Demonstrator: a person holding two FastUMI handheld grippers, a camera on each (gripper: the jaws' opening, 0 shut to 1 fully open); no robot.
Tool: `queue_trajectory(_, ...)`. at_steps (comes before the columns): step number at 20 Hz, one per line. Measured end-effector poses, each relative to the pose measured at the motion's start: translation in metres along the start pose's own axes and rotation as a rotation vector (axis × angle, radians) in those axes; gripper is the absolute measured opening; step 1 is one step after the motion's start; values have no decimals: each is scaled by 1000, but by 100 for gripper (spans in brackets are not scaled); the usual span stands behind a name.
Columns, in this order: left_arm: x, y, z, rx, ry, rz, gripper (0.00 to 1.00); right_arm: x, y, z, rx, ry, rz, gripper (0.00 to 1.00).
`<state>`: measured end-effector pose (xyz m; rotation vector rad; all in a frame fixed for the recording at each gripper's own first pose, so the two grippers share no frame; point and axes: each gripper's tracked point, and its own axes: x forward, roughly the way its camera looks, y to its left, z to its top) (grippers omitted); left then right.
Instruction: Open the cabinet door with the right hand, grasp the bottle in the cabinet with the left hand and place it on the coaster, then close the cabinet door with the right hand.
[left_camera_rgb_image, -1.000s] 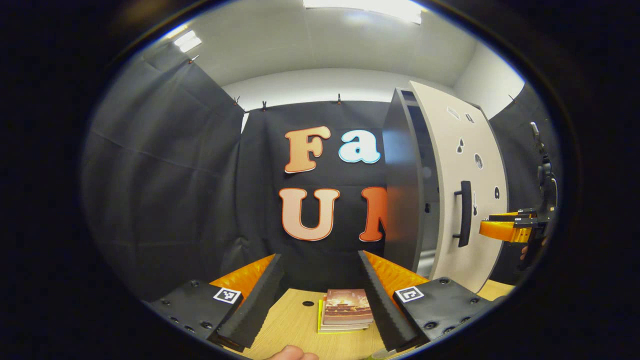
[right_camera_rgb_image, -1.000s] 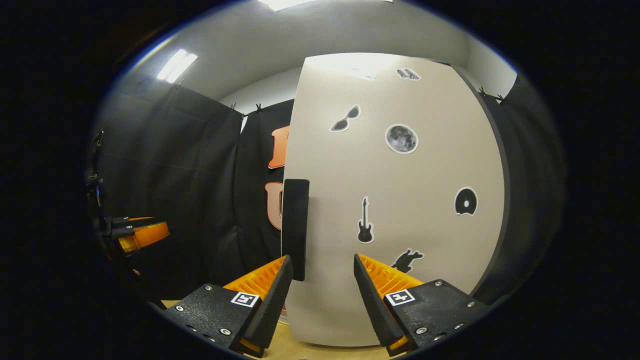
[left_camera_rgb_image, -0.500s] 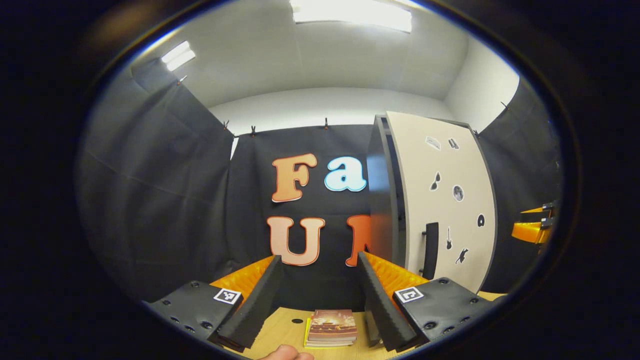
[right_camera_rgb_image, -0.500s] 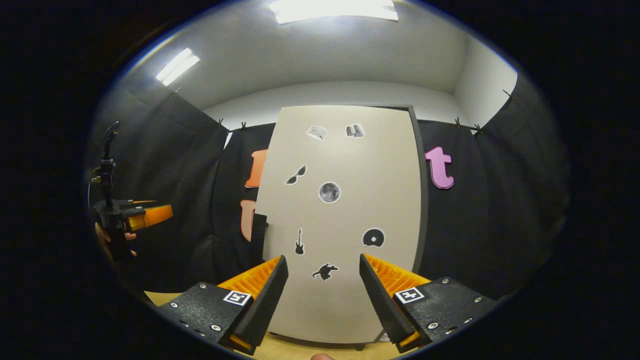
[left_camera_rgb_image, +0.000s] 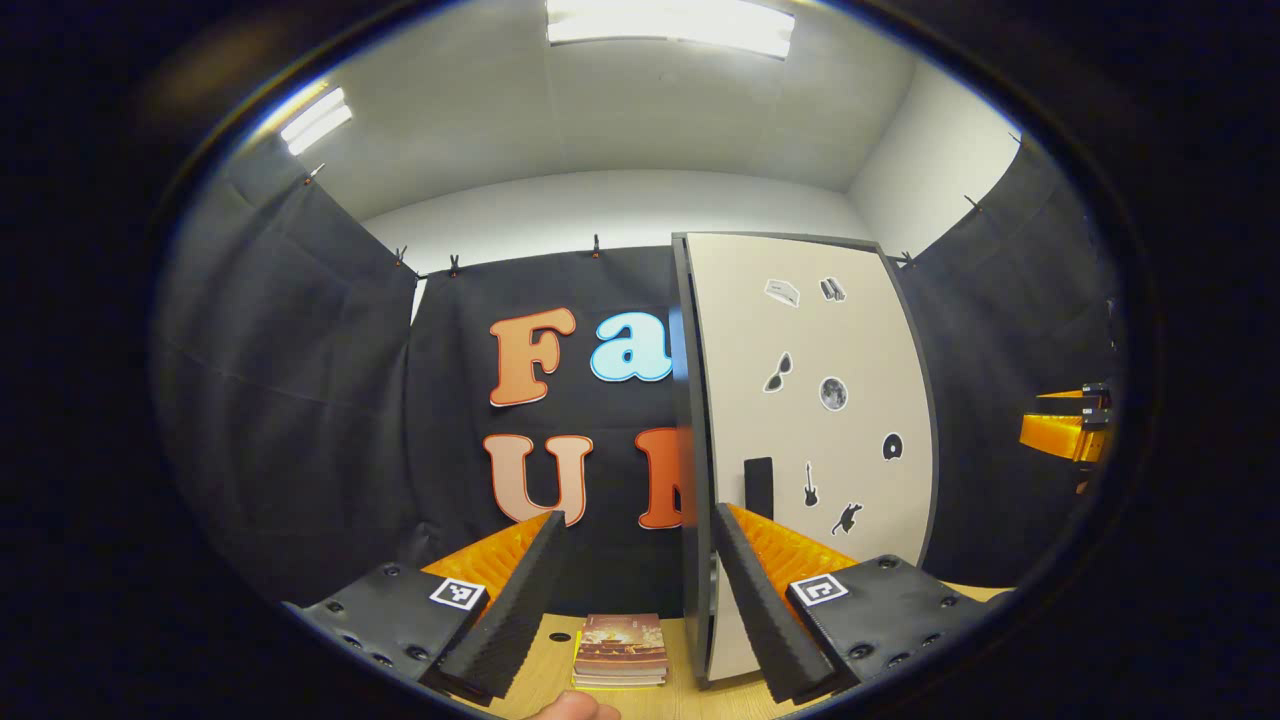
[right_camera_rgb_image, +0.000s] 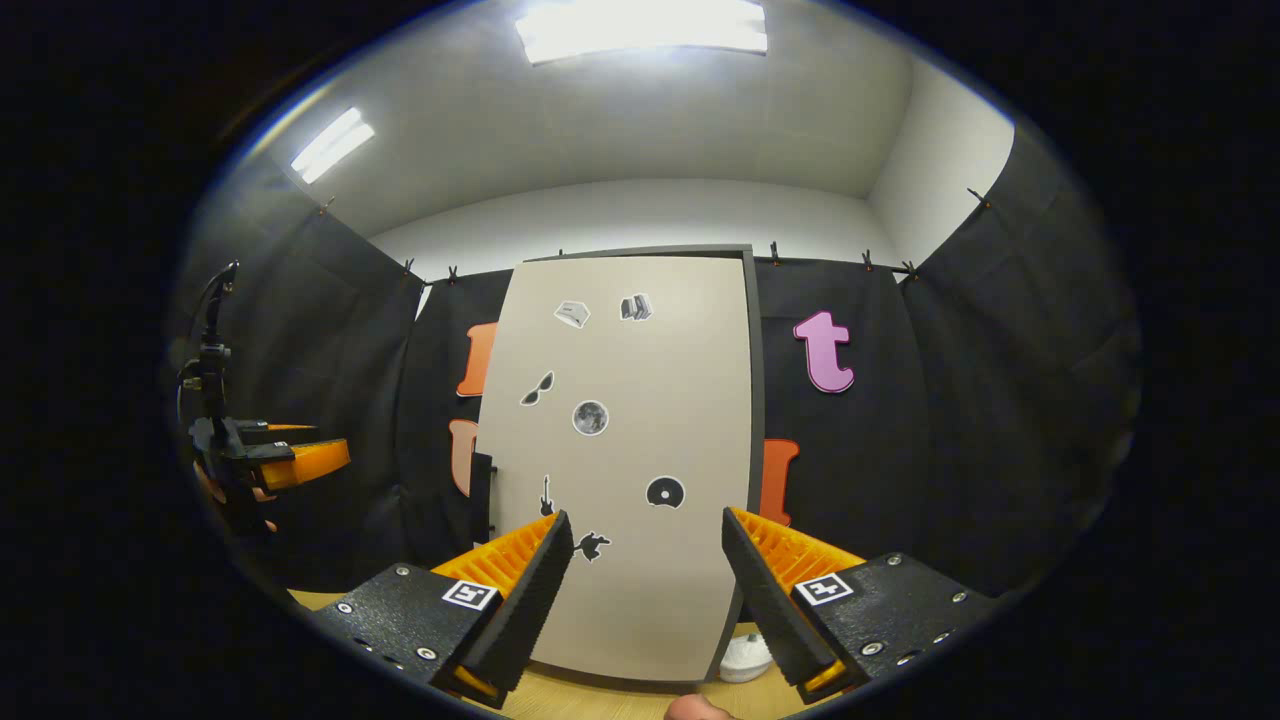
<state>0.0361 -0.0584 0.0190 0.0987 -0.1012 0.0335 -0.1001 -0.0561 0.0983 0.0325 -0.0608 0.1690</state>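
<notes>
The tall cabinet stands on the wooden table, its beige door (left_camera_rgb_image: 810, 440) (right_camera_rgb_image: 625, 470) flush with the dark cabinet side (left_camera_rgb_image: 688, 480). Small stickers dot the door, and its dark bar handle (left_camera_rgb_image: 758, 487) (right_camera_rgb_image: 482, 497) runs along the left edge. My left gripper (left_camera_rgb_image: 640, 600) is open and empty, back from the cabinet's left front corner. My right gripper (right_camera_rgb_image: 645, 590) is open and empty, facing the door from some distance, touching nothing. Each gripper also appears far off in the other's view: the right gripper (left_camera_rgb_image: 1062, 436) and the left gripper (right_camera_rgb_image: 290, 462), held by a hand.
A small stack of books (left_camera_rgb_image: 620, 650) lies on the wooden table (left_camera_rgb_image: 545, 675) left of the cabinet. A small white object (right_camera_rgb_image: 745, 660) sits on the table at the cabinet's foot. Black cloth walls surround the booth. A fingertip (left_camera_rgb_image: 570, 708) shows at the bottom edge.
The door, ajar a second ago, has swung shut against the cabinet. The right gripper has drawn back from the handle and door. The left gripper has also backed away.
</notes>
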Motion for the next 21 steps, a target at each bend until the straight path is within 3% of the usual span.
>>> queue_trajectory(6, -3, 3, -1, -13, -10, 23, 93, -14, 0, 8, 12, -25, 6, 93)
queue_trajectory(7, -3, 6, -1, -5, -10, 34, 97, -14, 3, 8, 20, -19, 23, 88)
queue_trajectory(8, -4, 9, -1, 2, -12, 39, 95, -14, 6, 8, 32, -16, 35, 93)
queue_trajectory(21, 3, 22, -10, 2, 7, 56, 95, -17, 17, 22, 41, -53, 54, 93)
